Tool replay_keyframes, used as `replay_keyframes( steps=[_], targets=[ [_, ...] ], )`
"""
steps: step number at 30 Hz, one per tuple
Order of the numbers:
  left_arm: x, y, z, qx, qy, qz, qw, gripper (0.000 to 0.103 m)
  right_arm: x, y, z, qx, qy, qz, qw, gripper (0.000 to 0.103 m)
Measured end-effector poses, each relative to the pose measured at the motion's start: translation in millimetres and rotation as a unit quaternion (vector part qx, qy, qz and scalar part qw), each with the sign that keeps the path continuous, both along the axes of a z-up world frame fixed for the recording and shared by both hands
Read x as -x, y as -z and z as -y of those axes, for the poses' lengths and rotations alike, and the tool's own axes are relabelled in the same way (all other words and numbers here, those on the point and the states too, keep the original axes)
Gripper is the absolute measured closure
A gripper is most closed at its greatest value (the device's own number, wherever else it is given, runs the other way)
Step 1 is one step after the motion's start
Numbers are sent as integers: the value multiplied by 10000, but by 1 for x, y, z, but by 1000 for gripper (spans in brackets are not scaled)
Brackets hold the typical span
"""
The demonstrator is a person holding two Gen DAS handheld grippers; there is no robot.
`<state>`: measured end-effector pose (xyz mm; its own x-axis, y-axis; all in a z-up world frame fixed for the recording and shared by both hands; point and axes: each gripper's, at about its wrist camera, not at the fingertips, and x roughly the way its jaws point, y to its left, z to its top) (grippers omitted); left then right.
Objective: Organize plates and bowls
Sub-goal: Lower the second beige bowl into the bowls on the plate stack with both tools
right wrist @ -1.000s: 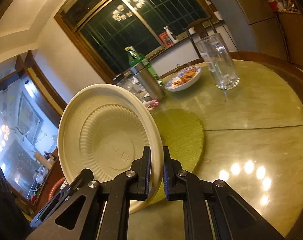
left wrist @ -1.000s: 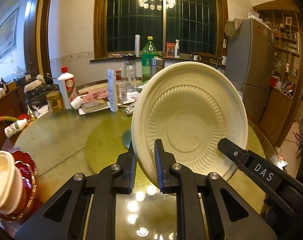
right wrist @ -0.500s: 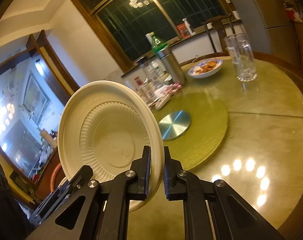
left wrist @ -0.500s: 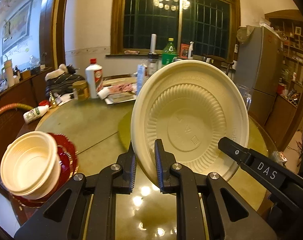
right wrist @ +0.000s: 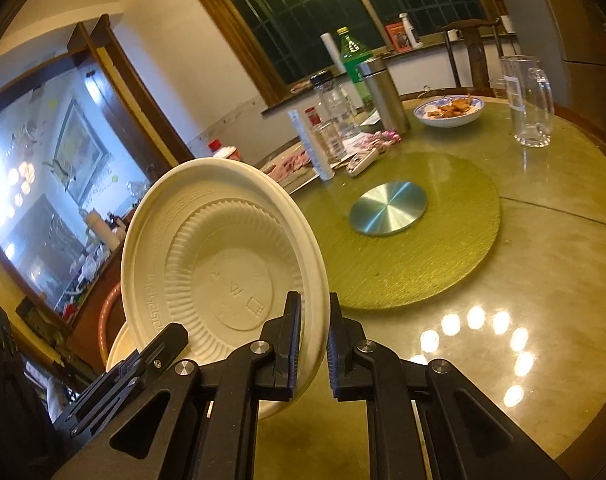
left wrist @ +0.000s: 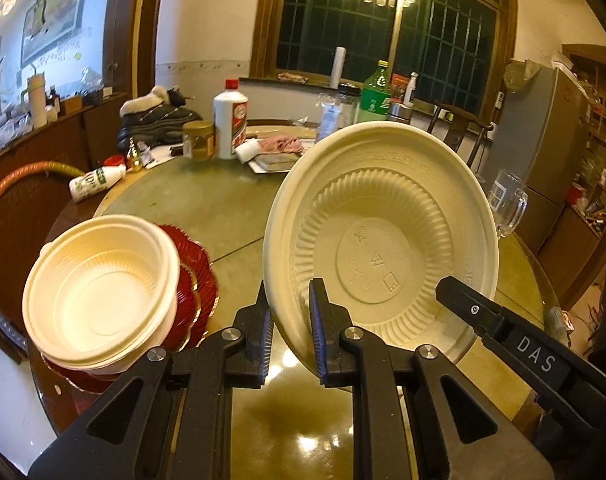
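Note:
A cream disposable plate (left wrist: 379, 240) stands on edge above the table, its underside facing both cameras; it also shows in the right wrist view (right wrist: 223, 264). My left gripper (left wrist: 289, 340) is shut on its left rim. My right gripper (right wrist: 311, 352) is shut on its opposite rim, and its finger (left wrist: 483, 316) shows low right in the left wrist view. Cream bowls (left wrist: 99, 292) sit nested on red scalloped plates (left wrist: 195, 276) at the table's near left edge, left of the held plate.
The round glass-topped table (right wrist: 543, 280) has a green turntable (right wrist: 423, 252) with a metal disc (right wrist: 387, 208). At the back stand bottles (left wrist: 229, 124), a jar (left wrist: 199, 140), a thermos (right wrist: 383, 96), a dish of food (right wrist: 449, 110) and a glass mug (right wrist: 529, 104).
Both grippers have swung left with the plate between them. The stack of bowls and red plates has come further into the left wrist view.

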<state>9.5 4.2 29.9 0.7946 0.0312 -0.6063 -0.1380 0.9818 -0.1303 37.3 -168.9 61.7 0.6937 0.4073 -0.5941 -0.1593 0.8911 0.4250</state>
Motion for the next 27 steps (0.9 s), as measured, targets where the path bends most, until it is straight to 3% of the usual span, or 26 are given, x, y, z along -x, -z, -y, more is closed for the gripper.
replay_keyframes(
  steps=[12, 27],
  targets=[
    [12, -4, -39, 265, -273, -63, 9993, 88, 8, -9, -41, 167, -397, 39, 9991, 92],
    [39, -35, -104, 237, -919, 315, 9950, 89, 1, -44, -111, 104, -1328, 47, 9911, 91]
  ],
)
